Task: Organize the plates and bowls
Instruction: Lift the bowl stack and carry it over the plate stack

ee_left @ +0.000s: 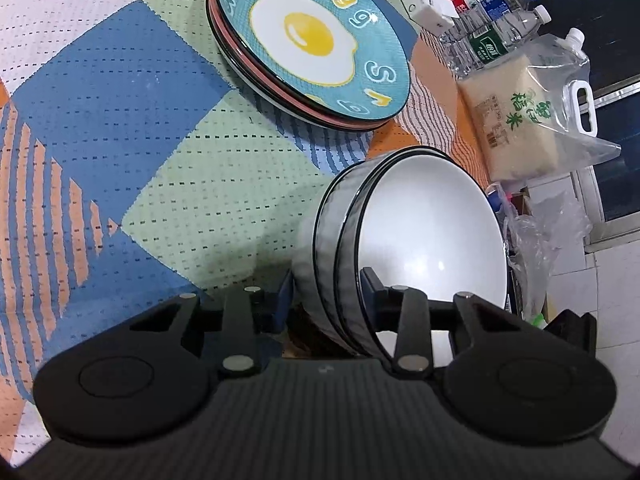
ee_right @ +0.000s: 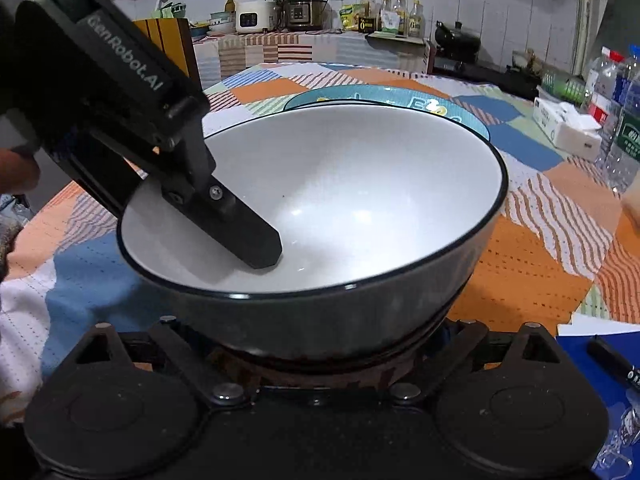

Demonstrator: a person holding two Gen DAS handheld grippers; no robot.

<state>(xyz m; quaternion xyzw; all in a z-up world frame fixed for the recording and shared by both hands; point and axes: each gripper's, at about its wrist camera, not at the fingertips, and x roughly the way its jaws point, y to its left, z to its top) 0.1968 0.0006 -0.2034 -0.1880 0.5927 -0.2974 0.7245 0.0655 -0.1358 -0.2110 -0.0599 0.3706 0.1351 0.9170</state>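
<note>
Our left tool point(ee_left: 328, 284) is clenched on the rim of the stacked bowls point(ee_left: 400, 240), one finger point(ee_right: 244, 236) inside the upper bowl's white hollow, the other outside the grey wall. The bowls sit upright on the patchwork table point(ee_left: 120, 120), mouths upward, just beside the stack of plates point(ee_left: 316, 44) topped by the fried-egg plate. Our right tool point(ee_right: 320, 332) is low behind the bowls; we cannot tell its grip, its fingers being hidden. A rice bag point(ee_left: 524, 120) lies beyond the bowls.

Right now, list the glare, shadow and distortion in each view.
Left wrist: glare spots on the egg plate and inside the nested bowls; fisheye bends the tablecloth. Right wrist: left gripper shadows the bowl; edges vignette dark.
</note>
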